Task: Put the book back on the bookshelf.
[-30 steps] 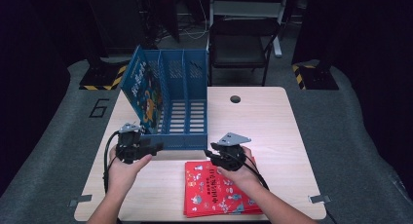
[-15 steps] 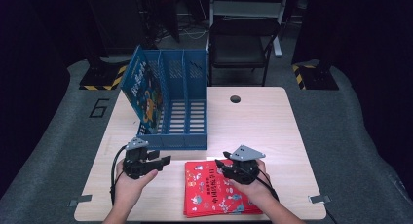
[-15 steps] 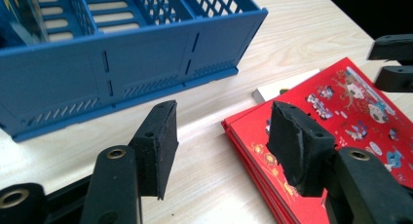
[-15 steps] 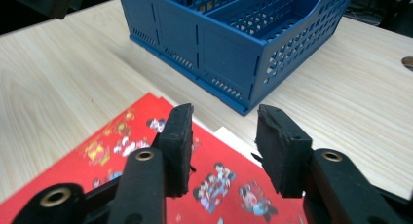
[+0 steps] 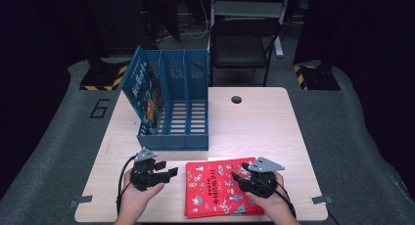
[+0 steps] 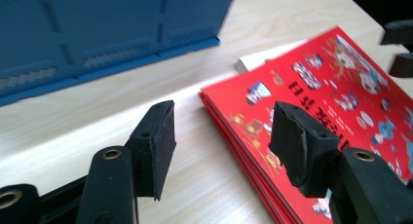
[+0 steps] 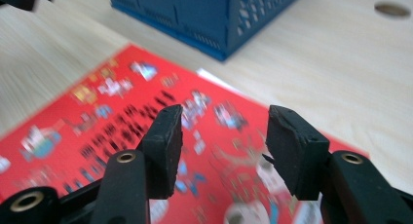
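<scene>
now both grippers, left (image 5: pixel 171 172) and right (image 5: pixel 238 178), gape empty astride red book (image 5: pixel 218 193) edges.

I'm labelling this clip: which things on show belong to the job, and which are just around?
In the job:
red book
blue file rack
left gripper, open
right gripper, open, above the red book

Just around:
blue book in the rack's left slot
chair
table hole

One blue file rack (image 5: pixel 178 105), one blue book (image 5: pixel 143 93) in it, one red book (image 5: pixel 218 188).
</scene>
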